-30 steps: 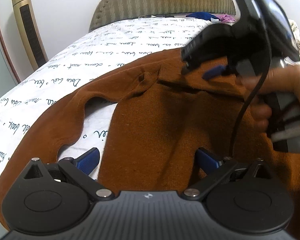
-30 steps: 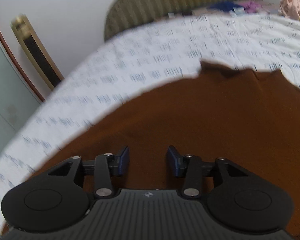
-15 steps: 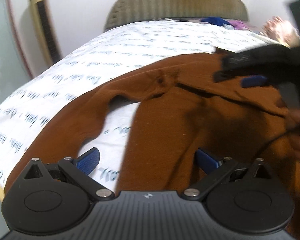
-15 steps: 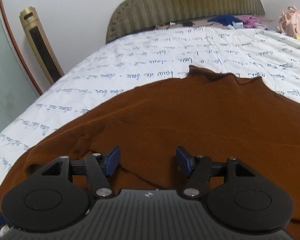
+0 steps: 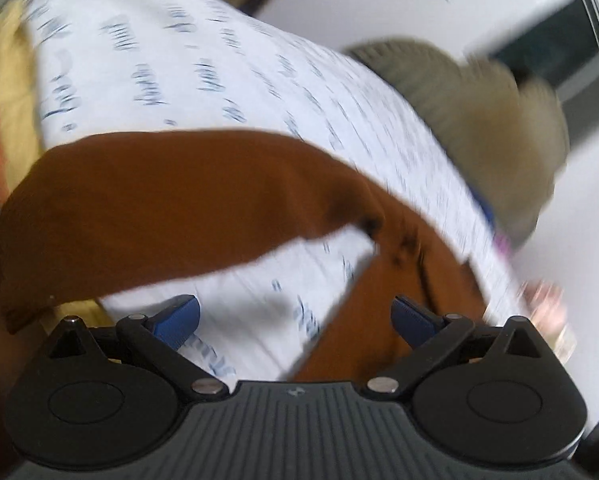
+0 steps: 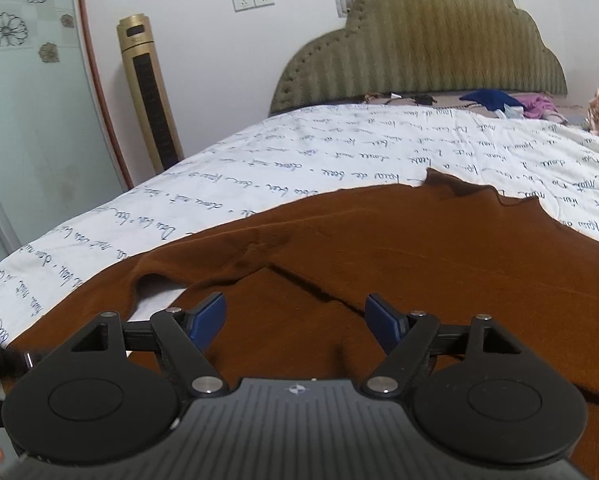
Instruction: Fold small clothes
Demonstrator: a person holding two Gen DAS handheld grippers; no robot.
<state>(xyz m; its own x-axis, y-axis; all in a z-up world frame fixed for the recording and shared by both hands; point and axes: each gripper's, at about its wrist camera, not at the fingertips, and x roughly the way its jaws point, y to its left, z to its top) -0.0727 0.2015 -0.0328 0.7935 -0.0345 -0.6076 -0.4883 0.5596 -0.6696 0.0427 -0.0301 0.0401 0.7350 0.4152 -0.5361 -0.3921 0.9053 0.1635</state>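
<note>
Brown sweater [image 6: 379, 248] lies mostly flat on the bedsheet [image 6: 299, 160], one sleeve [image 5: 159, 208] spread aside, so folding looks barely begun. Left gripper [image 5: 295, 314] stands released and empty; right gripper [image 6: 295, 322] is opening, nothing between its jaws.

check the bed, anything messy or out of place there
Yes. The brown sweater lies spread on the white printed bedsheet with its sleeve bunched and wrinkled near the shoulder, not flat. By the headboard, a loose pile of clothes sits unfolded.
</note>
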